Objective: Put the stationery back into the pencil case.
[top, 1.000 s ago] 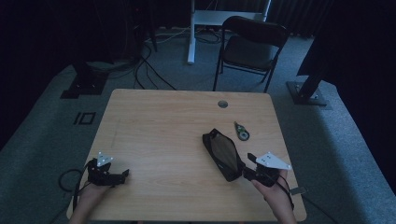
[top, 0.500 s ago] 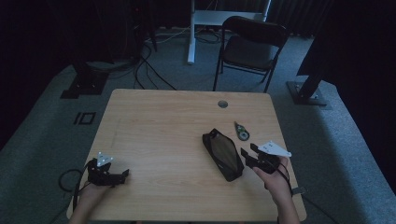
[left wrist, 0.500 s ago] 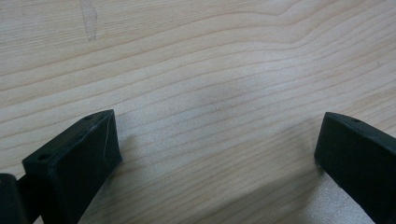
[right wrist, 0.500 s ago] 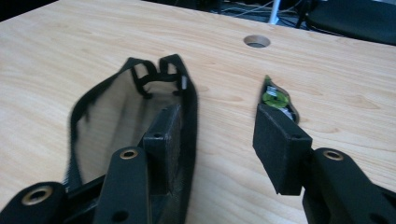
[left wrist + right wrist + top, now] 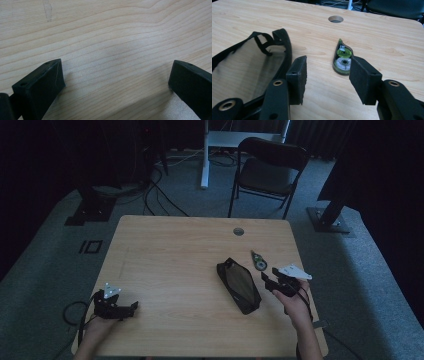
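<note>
The right tool [image 5: 269, 282] hung just above the bench [image 5: 175, 250] at about four o'clock on its top, held in the person's right hand [image 5: 292, 302], and its jaws, with nothing between them, had just been opening a little. In the right gripper view the right tool [image 5: 327, 72] stood released, bare wood showing in the gap, and a tape roller [image 5: 342, 58] lay flat just beyond the gap toward one o'clock, its green tip pointing away, clear of both pads. The pouch [image 5: 249, 67], black-edged with a tan mesh face, lay flat at the tool's nine o'clock, its rim just beside the left-hand jaw; whether they touched I could not tell. From above, the pouch [image 5: 238, 285] ran aslant from eleven to five o'clock, right of the bench's middle, and the roller [image 5: 258, 260] sat near its upper end at two o'clock, apart from it. A round hole [image 5: 238, 231] pierced the bench farther back at twelve o'clock. The left tool [image 5: 131, 307] rested near the bench's seven o'clock corner in the left hand [image 5: 97, 327], well apart from the rest; the left gripper view showed the left tool [image 5: 116, 75] spread wide and released over bare wood. A chair [image 5: 267, 170] stood beyond the far edge.
</note>
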`<state>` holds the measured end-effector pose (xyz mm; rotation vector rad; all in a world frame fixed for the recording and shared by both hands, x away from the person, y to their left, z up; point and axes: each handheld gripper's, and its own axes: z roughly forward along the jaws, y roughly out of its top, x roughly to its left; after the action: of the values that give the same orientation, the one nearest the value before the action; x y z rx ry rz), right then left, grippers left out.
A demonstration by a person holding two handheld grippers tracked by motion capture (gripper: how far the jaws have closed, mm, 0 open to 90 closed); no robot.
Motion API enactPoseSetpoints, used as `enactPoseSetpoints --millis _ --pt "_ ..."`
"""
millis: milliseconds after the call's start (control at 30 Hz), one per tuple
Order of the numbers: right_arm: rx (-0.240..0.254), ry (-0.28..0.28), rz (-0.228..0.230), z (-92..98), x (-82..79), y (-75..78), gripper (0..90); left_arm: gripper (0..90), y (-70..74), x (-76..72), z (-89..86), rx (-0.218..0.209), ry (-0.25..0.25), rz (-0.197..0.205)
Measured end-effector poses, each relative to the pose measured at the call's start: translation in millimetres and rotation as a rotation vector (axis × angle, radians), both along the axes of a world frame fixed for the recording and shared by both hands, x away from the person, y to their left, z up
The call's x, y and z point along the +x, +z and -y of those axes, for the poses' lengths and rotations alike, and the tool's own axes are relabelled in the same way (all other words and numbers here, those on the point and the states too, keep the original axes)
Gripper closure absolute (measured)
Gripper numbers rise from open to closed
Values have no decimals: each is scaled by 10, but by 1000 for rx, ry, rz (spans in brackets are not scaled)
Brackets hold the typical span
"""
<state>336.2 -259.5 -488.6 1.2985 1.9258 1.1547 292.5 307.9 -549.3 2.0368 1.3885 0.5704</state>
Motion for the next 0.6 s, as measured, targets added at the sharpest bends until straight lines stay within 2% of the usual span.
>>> enactPoseSetpoints --millis 400,600 --pt "-1 -24 -10 21 324 -64 436 2 1 0 0 0 0 -1" --pt "-4 -41 -26 10 491 -129 370 2 1 0 0 0 0 -1"
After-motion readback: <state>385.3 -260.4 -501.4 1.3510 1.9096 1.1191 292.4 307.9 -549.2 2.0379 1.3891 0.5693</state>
